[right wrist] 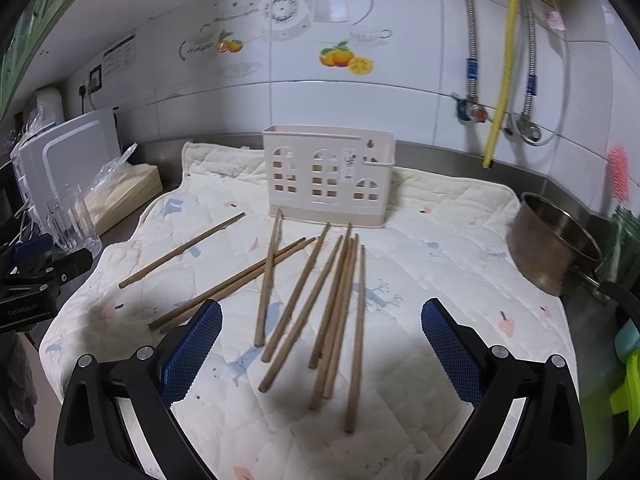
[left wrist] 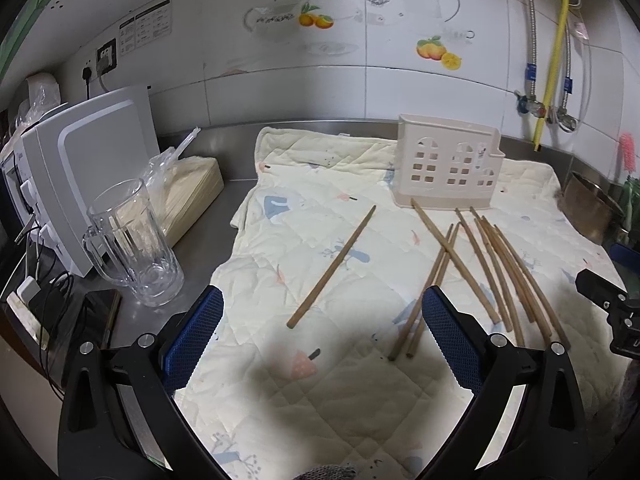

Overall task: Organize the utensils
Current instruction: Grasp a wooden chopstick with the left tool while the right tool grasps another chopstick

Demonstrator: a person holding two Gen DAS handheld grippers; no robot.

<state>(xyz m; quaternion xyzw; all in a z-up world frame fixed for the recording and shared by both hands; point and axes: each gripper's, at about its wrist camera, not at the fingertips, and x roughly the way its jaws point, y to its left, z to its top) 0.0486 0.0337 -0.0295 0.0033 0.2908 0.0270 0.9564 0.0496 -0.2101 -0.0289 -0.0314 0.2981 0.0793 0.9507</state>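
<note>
Here the steel counter (left wrist: 236, 196) carries a quilted cream cloth (right wrist: 440, 264) across most of its width, and around that cloth stand the bystanders: a clear glass mug (left wrist: 134, 244) near the counter's left edge, just beside a stack of pale paper in a torn plastic wrap (left wrist: 192, 184), with a white appliance (left wrist: 80, 176) behind both toward the back-left corner; a metal pot (right wrist: 554, 248) sits at the right edge, just off the cloth, and a pink brush (right wrist: 618, 174) stands behind it against the tiled wall; hoses, one of them yellow (right wrist: 502, 76), hang down the wall at the back right.

One cream utensil holder (right wrist: 328, 176), cut with window-shaped holes, stands upright on the cloth toward the counter's back edge; nothing shows above its rim. Ten wooden chopsticks (right wrist: 296, 300) lie loose on the cloth in front of it; one single chopstick (left wrist: 332, 268) lies apart toward the left, two lie side by side at a slant and are crossed by a third, and the remaining six fan out to the right, some touching along their length; several far tips reach almost to the holder's base.

The left hand-held gripper (left wrist: 322, 336) hovers over the cloth's front part with its blue pads spread wide and nothing between them; the right hand-held gripper (right wrist: 322, 348) is likewise released and empty, above the near ends of the fanned sticks.
</note>
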